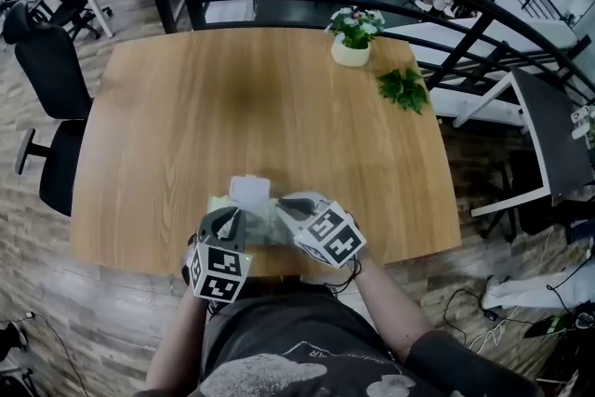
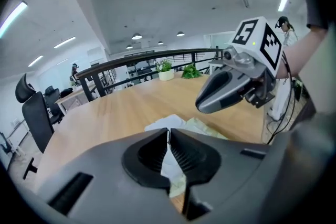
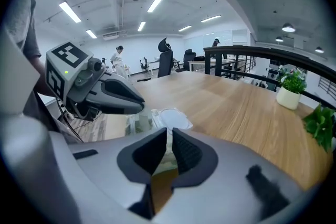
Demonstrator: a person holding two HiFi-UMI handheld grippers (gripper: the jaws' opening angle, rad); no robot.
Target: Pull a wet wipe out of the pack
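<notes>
Left claw (image 2: 168, 132): pinching a white wet wipe (image 2: 171, 166)
Right claw (image 3: 169, 132): clamped on edge of the pack (image 3: 137, 123)
Pack: near the tabletop (image 1: 260, 107) front edge

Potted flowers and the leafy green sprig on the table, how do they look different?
The potted flowers stand in a white pot and carry pale blooms; the green sprig shows no pot and only leaves. The potted flowers sit nearer the far edge of the table, the green sprig nearer its right edge. Both have green leaves.
</notes>
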